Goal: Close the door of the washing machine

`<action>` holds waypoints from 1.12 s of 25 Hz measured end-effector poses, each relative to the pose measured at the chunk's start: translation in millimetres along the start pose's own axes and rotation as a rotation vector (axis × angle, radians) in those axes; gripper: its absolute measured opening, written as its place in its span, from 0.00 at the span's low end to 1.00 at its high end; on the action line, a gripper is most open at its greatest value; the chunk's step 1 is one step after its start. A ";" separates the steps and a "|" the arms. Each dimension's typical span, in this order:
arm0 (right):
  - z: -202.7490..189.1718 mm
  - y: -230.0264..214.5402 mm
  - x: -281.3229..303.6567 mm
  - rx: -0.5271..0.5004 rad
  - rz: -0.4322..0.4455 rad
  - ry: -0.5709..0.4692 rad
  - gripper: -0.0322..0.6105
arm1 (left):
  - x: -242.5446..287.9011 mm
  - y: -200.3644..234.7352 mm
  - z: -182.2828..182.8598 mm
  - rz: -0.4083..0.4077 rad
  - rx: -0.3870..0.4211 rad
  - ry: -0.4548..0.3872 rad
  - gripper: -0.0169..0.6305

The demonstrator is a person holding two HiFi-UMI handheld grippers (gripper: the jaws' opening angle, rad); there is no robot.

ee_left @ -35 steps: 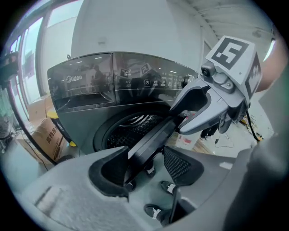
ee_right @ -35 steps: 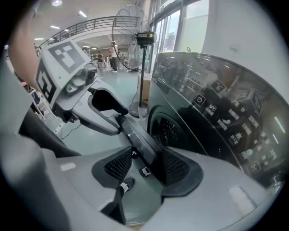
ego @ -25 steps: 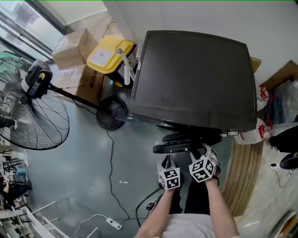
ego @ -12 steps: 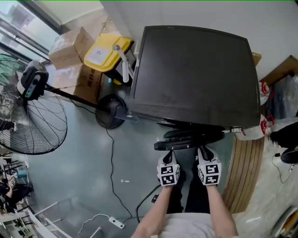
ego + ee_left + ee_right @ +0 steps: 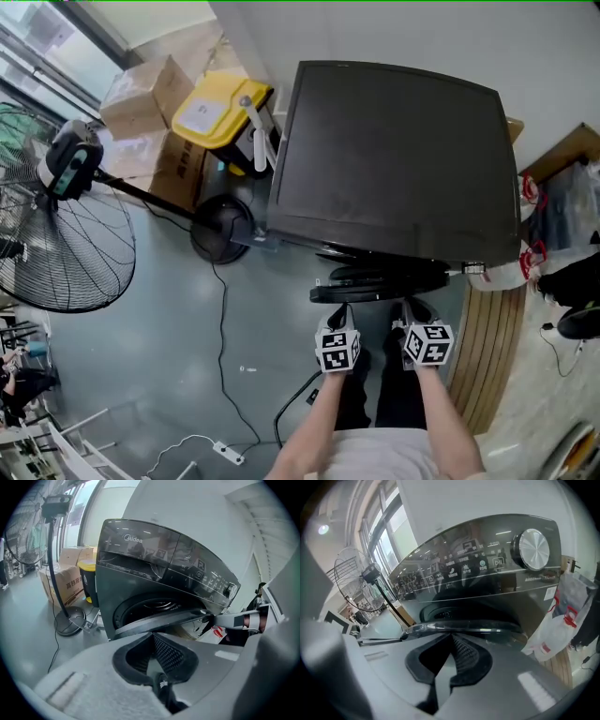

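The dark front-loading washing machine (image 5: 394,159) fills the middle of the head view. Its round door (image 5: 375,281) hangs open toward me, nearly edge-on, in front of the drum opening (image 5: 154,605). My left gripper (image 5: 339,319) sits just before the door's rim (image 5: 159,623), shut and empty. My right gripper (image 5: 411,314) is beside it on the right, its jaws closing together with nothing between them. In the right gripper view the door's glass rim (image 5: 459,627) lies right beyond the jaws (image 5: 452,639). Whether either gripper touches the door is unclear.
A standing fan (image 5: 66,216) with a round base (image 5: 222,228) is on the left, with cardboard boxes (image 5: 141,94) and a yellow bin (image 5: 220,108) behind it. A cable (image 5: 223,319) crosses the floor. A white plastic bag (image 5: 502,272) and wooden boards (image 5: 492,347) are on the right.
My right gripper has rolled about its own axis and shifted a little to the right. The left gripper has barely moved. The door stays open.
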State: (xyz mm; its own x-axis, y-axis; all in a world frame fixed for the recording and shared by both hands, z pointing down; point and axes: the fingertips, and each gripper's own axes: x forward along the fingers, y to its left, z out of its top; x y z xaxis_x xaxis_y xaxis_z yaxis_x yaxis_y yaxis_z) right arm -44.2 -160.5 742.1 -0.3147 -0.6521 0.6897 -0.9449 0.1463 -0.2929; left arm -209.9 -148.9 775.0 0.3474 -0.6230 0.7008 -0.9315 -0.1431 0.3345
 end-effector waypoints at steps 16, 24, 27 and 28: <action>17.5 0.5 15.6 0.026 -0.046 -0.015 0.05 | 23.2 7.7 29.3 -0.080 -0.004 -0.020 0.03; 23.2 -2.6 21.5 0.063 -0.051 -0.027 0.05 | 30.7 13.4 39.2 -0.098 0.018 -0.016 0.03; 26.3 -3.2 25.3 0.069 -0.045 -0.030 0.05 | 37.8 11.5 46.9 -0.125 0.025 -0.011 0.03; 28.1 -3.5 26.8 0.067 -0.036 -0.029 0.05 | 40.6 9.8 50.7 -0.135 0.032 -0.010 0.03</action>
State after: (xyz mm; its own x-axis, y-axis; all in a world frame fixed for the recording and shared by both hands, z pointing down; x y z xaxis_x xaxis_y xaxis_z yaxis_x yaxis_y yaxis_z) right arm -46.8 -199.3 742.9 -0.2768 -0.6778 0.6811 -0.9471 0.0727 -0.3126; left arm -210.4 -214.6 774.7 0.4692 -0.6039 0.6443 -0.8792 -0.2509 0.4051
